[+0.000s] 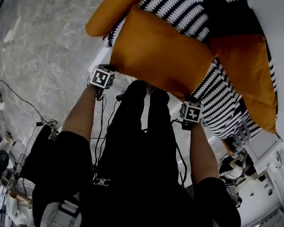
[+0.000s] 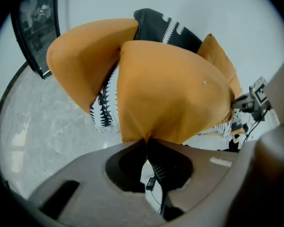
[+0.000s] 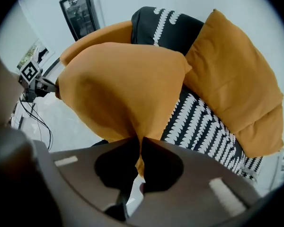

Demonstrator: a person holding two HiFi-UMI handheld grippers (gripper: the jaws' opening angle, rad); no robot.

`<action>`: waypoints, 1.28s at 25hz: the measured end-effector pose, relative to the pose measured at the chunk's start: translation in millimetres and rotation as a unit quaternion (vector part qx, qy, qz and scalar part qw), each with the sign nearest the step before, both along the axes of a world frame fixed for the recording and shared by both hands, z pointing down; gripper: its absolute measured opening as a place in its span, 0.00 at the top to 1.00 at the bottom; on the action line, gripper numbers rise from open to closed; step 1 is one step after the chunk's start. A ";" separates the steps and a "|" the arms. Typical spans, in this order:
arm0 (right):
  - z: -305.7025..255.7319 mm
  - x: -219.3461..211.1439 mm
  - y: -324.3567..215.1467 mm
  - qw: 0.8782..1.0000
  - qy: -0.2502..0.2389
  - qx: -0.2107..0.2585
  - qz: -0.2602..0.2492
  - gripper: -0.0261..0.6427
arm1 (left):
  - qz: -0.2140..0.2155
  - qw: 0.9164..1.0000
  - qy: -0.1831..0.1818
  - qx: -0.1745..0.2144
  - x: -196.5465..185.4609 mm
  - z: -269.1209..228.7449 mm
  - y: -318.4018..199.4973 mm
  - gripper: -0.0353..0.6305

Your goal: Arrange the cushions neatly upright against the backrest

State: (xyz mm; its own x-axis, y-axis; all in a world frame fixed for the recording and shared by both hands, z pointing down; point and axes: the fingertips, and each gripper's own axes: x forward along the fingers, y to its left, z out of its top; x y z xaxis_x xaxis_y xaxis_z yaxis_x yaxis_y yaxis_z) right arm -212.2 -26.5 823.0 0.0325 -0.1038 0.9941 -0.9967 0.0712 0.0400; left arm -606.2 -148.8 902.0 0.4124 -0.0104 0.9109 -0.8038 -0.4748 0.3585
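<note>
Polished grey marble-look floor [image 1: 38, 46] is taking up the far left. The sofa in black-and-white leaf-pattern woven fabric [image 1: 217, 93] is holding three cushions, all matte, smooth-weave and well stuffed.

The left plump orange fabric cushion [image 1: 116, 8] is lying rounded along the sofa's left side, partly tucked behind the middle one and touching it.

The left gripper [image 2: 146, 141] is pointing steeply down. Its jaws are closed together on the near-left edge of the middle square orange fabric cushion [image 1: 161, 56], and the cloth is puckering into the pinch.

That middle cushion is sitting tilted at the sofa front over the patterned seat, corners pointed and face bulging. Can't tell whether it's lifted clear of the seat.

The right gripper [image 3: 138, 140] is pointing straight down. Its jaws are clamped on the same cushion's near-right edge, with a fold of orange cloth poking through below the jaw line.

The right flat-faced orange fabric cushion [image 3: 232, 79] is leaning tilted at the sofa's right side, apart from the middle one, with patterned fabric showing between them.
</note>
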 end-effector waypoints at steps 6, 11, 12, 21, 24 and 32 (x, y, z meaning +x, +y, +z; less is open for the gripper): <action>-55.8 7.5 -24.1 0.999 0.006 0.038 0.013 0.93 | -0.062 0.996 0.047 0.030 1.3 -81.6 -32.8 0.93; -99.3 19.7 -63.8 0.995 0.007 0.093 0.040 0.94 | -0.037 0.991 0.076 0.105 16.0 -155.6 -92.2 0.93; -106.1 23.7 -70.9 0.994 0.006 0.104 0.045 0.94 | -0.029 0.990 0.079 0.117 20.7 -168.2 -103.3 0.93; -147.2 50.0 -115.6 0.988 -0.012 0.145 0.046 0.94 | 0.027 0.984 0.059 0.167 56.2 -252.9 -167.9 0.93; -155.6 58.3 -133.0 0.989 -0.031 0.140 0.044 0.94 | 0.038 0.984 0.048 0.169 67.1 -272.6 -187.1 0.93; -165.0 99.7 -220.2 0.989 -0.076 0.123 0.025 0.94 | 0.077 0.983 0.034 0.162 109.8 -307.2 -258.7 0.92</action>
